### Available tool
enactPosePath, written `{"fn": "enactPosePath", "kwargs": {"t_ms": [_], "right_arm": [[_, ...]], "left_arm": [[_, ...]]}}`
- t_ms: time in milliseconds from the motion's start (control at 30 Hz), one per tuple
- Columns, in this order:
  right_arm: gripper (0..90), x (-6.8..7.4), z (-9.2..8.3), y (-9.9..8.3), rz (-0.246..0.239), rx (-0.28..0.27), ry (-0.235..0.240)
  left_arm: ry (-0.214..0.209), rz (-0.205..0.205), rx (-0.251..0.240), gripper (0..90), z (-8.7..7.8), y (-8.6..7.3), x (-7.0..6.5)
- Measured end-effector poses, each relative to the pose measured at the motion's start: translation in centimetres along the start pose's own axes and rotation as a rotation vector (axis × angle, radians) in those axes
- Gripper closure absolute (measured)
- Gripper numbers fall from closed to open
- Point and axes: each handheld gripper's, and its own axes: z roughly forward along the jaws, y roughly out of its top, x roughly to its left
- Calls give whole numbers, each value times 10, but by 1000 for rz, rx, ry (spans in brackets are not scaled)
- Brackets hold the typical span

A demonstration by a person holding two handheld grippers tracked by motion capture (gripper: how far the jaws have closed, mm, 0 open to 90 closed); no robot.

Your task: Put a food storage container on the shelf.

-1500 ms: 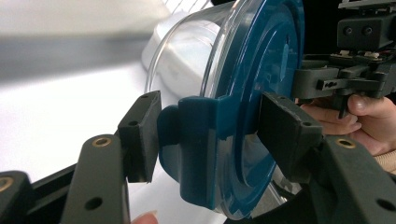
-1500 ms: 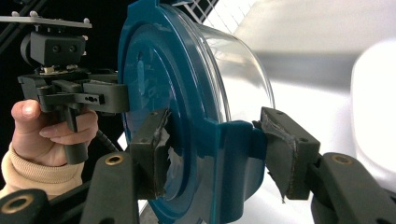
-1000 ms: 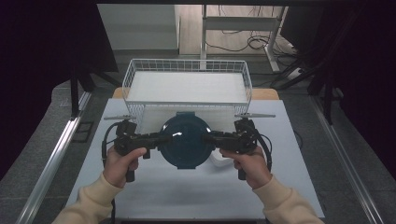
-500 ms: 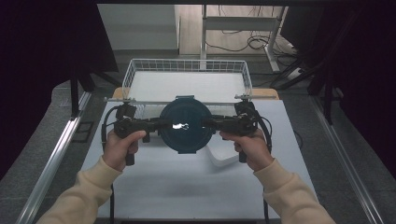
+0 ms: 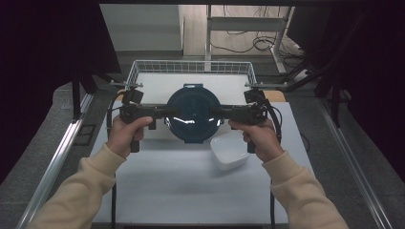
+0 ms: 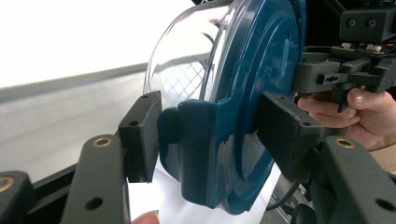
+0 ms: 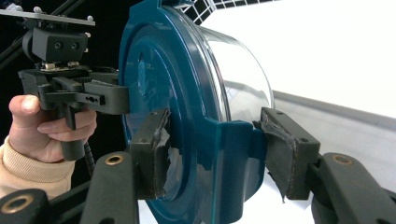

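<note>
Container with blue lid held off desk by both grippers – left gripper and right gripper each part-closed, clamped on side latch. Now at basket's near rim. Left: lower in, release. White bowl on desk, near right edge.

This looks like a lab or test room set up for recording, not a home. A bench covered in plain white sheet stands on grey carpet, flanked by metal rails and black curtains, with loose cables trailing across the floor behind.
</note>
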Motion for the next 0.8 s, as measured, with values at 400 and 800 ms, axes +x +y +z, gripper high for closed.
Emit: {"fn": "enactPosePath", "kwargs": {"t_ms": [400,800], "right_arm": [[446,-4,0,38,-12,-4,-8],[448,-26,15,77,-1,-3,13]], "left_arm": [[-3,13,11,411,1,40,3],[11,10,31,412,9,82,23]]}}
